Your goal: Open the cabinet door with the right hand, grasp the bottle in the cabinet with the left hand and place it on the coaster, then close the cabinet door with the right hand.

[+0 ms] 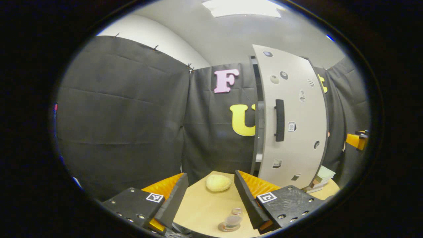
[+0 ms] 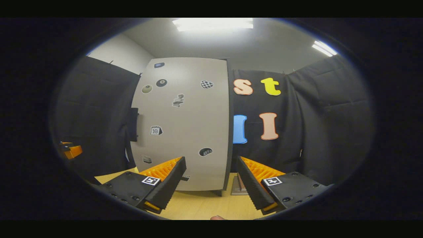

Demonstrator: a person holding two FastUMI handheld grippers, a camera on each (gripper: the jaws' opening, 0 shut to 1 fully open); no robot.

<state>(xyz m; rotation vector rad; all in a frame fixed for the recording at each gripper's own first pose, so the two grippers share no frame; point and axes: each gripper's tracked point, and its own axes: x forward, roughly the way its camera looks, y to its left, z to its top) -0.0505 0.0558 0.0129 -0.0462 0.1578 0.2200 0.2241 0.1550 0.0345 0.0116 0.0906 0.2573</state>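
Standing on coaster [image 1: 228,227] — bottle [image 1: 233,219], between parted left tongs [image 1: 211,198].

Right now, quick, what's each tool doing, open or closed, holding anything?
Left tool: open, holding nothing, above the table.
Right tool: open, holding nothing, facing the cabinet door.
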